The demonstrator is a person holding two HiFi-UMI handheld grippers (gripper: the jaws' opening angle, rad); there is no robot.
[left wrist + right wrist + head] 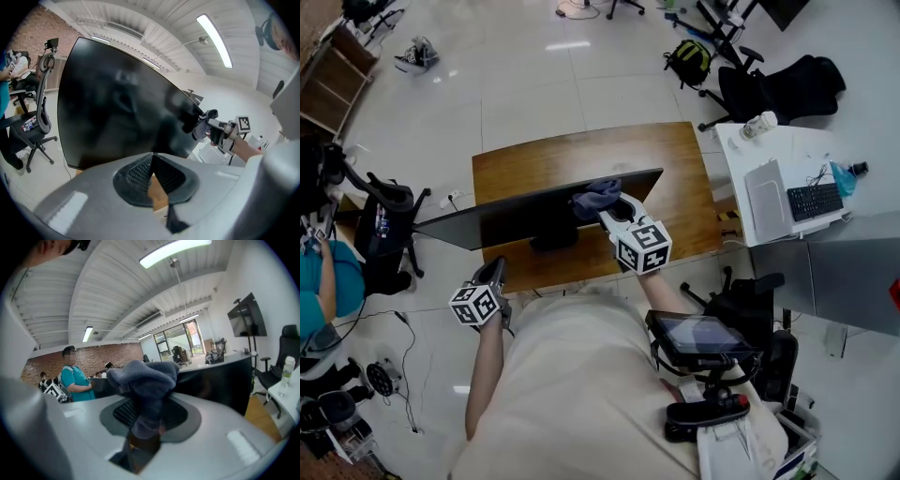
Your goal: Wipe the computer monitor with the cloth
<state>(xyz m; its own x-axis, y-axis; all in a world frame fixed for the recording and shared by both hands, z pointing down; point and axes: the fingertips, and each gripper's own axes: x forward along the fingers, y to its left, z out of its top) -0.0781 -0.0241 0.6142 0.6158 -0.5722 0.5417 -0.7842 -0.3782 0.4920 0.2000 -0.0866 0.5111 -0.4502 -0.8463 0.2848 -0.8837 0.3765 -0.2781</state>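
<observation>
The dark monitor (546,214) stands on a wooden desk (675,169); its black screen (112,103) fills the left gripper view. My right gripper (614,211) is shut on a blue-grey cloth (597,196) and holds it against the monitor's top edge near the right end. In the right gripper view the cloth (146,376) bunches out of the shut jaws of the right gripper (147,420), with the monitor's upper edge (220,376) just beyond. My left gripper (495,270) hangs low at the desk's front left. The left gripper (152,171) has its pads together, holding nothing.
A white side table (769,150) with a laptop (766,199) and keyboard (814,200) stands to the right. Office chairs (389,225) (778,89) flank the desk. A person in a teal shirt (77,380) stands beyond the monitor. A backpack (688,60) lies on the floor.
</observation>
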